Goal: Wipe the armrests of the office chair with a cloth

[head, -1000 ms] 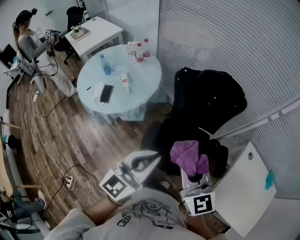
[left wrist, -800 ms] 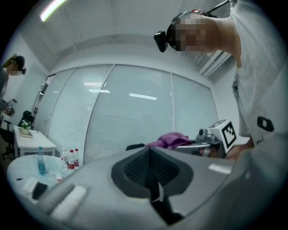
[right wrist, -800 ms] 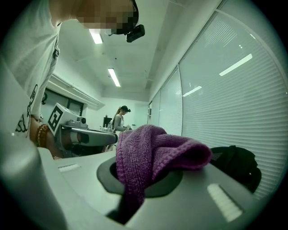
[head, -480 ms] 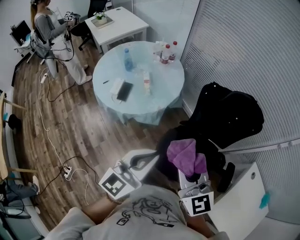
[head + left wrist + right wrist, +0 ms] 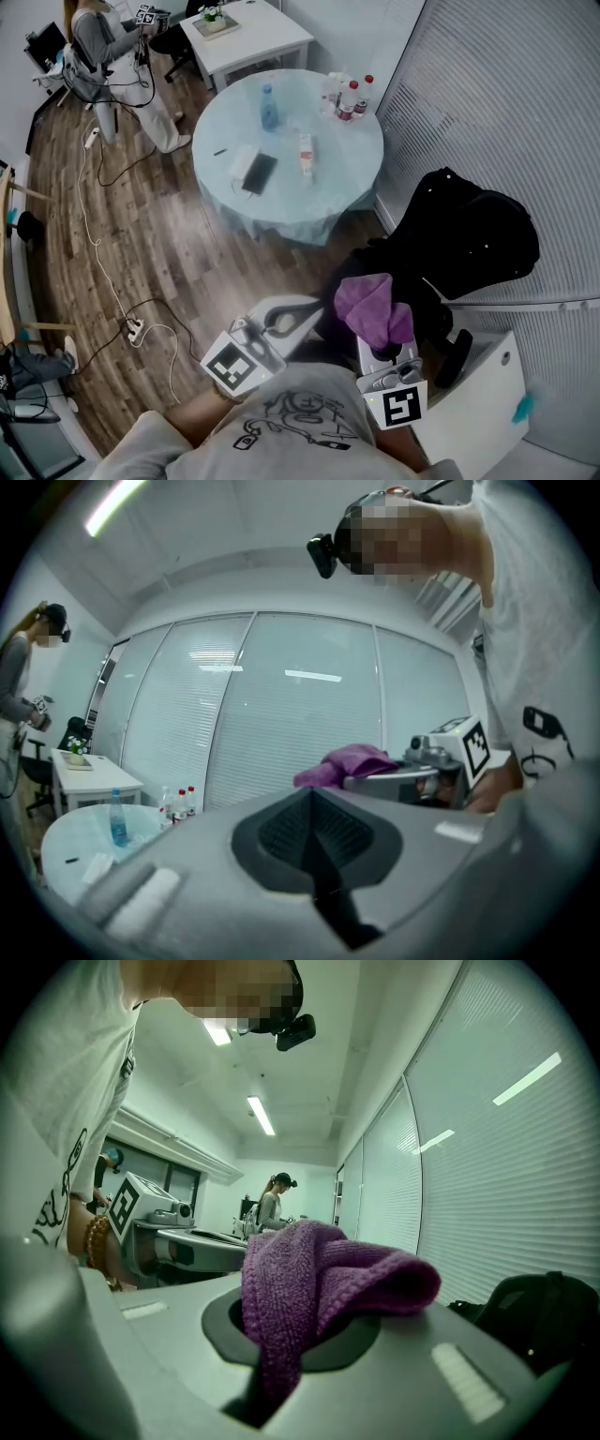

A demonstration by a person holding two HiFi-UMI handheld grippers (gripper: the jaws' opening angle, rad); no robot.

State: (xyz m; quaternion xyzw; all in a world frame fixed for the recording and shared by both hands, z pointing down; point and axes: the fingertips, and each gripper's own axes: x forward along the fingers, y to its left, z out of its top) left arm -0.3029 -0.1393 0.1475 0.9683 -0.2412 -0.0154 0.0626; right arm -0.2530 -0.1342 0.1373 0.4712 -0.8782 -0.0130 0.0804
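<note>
The purple knitted cloth (image 5: 367, 302) is pinched between the jaws of the right gripper (image 5: 377, 330), bunched and drooping over them, above the seat of the black office chair (image 5: 473, 239). The left gripper (image 5: 302, 309) hangs just beside it, jaws pressed together on nothing. A round glass desk (image 5: 291, 211) carrying bottles stands beyond the chair.

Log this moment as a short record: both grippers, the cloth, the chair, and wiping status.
left gripper: jaws together, nothing between them
right gripper: shut on the cloth
cloth: purple, knitted, bunched above the jaws
office chair: black, ahead and to the right of both grippers
wiping: not begun; cloth held in the air, apart from the chair
background: round table with bottles on it
</note>
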